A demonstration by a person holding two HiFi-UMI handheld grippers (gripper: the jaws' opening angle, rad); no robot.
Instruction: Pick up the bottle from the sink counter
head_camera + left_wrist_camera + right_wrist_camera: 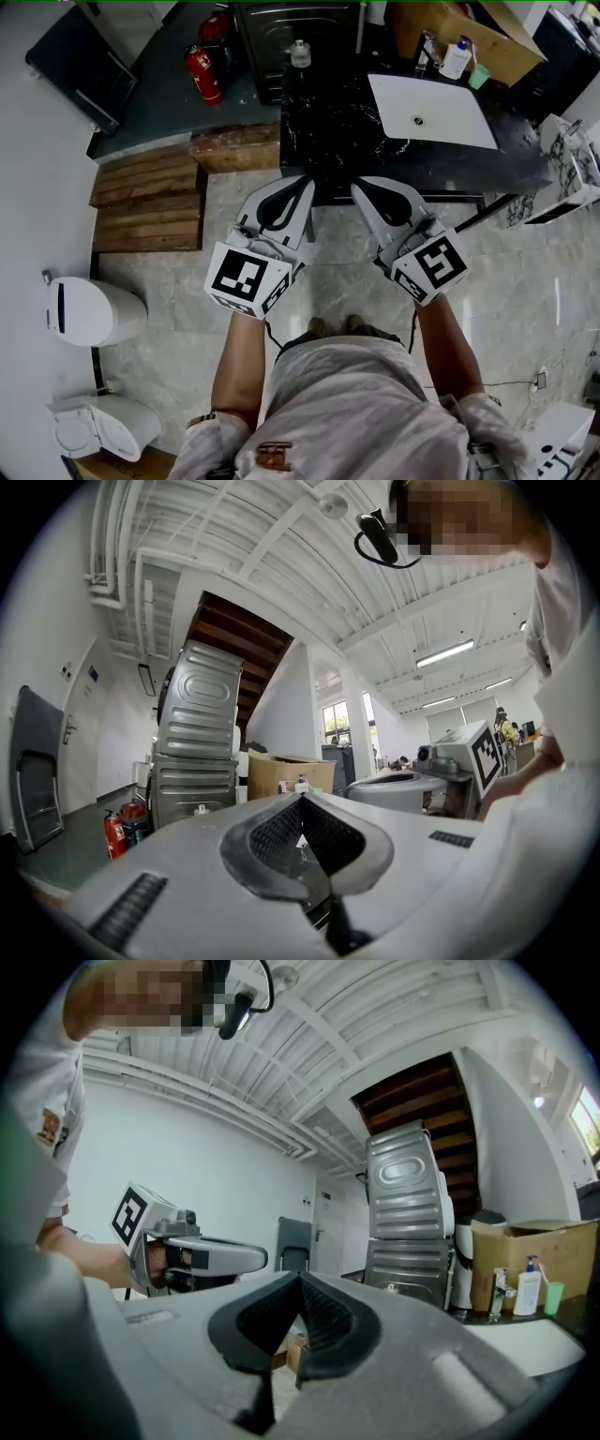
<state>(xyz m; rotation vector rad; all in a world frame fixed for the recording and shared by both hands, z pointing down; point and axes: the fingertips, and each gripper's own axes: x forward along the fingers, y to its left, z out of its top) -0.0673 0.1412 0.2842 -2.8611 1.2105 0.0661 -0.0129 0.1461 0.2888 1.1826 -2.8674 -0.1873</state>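
A white pump bottle [457,58] with a blue top stands at the back of the black sink counter [337,122], beside the faucet [427,52] and a green cup [479,76]. The right gripper view shows the same bottle [530,1291] far off at the right. A small clear bottle [300,53] stands at the counter's back left corner. My left gripper [305,180] and right gripper [359,186] hang side by side in front of the counter's near edge, well short of both bottles. Both are shut with nothing between their jaws.
A white basin [431,111] is set into the counter's right half. Two red fire extinguishers [204,73] stand left of the counter, with wooden steps [150,202] nearer me. A stacked grey machine [408,1222] and a cardboard box [534,1246] stand behind the counter.
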